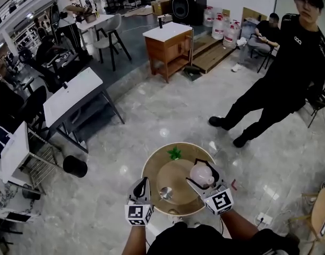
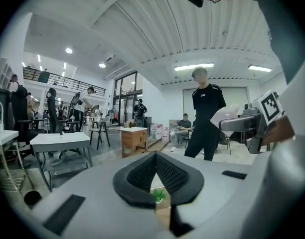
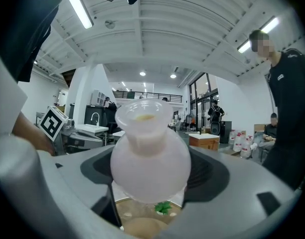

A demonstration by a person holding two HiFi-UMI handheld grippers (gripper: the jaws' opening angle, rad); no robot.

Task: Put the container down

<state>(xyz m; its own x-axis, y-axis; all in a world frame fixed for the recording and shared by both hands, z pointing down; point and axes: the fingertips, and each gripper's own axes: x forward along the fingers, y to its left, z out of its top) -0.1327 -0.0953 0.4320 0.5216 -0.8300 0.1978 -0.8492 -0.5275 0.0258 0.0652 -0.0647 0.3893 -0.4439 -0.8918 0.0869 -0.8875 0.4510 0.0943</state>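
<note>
My right gripper [image 1: 203,175] is shut on a pale pink, round-bellied container [image 1: 201,176] with a wide open neck, held upright above the right part of a small round wooden table [image 1: 152,163]. In the right gripper view the container [image 3: 149,157] fills the space between the jaws, with the table top and a small green plant [image 3: 163,207] below it. My left gripper [image 1: 142,186] is shut with nothing in it, at the table's near left edge. The left gripper view shows its closed jaws [image 2: 155,172] and the held container [image 2: 227,117] at the right.
A small green plant [image 1: 174,153] stands at the table's far side and a shiny metal bowl [image 1: 166,194] near the front. A person in black [image 1: 282,84] stands on the marble floor to the right. White desks [image 1: 72,95] and a wooden cabinet [image 1: 168,45] are farther off.
</note>
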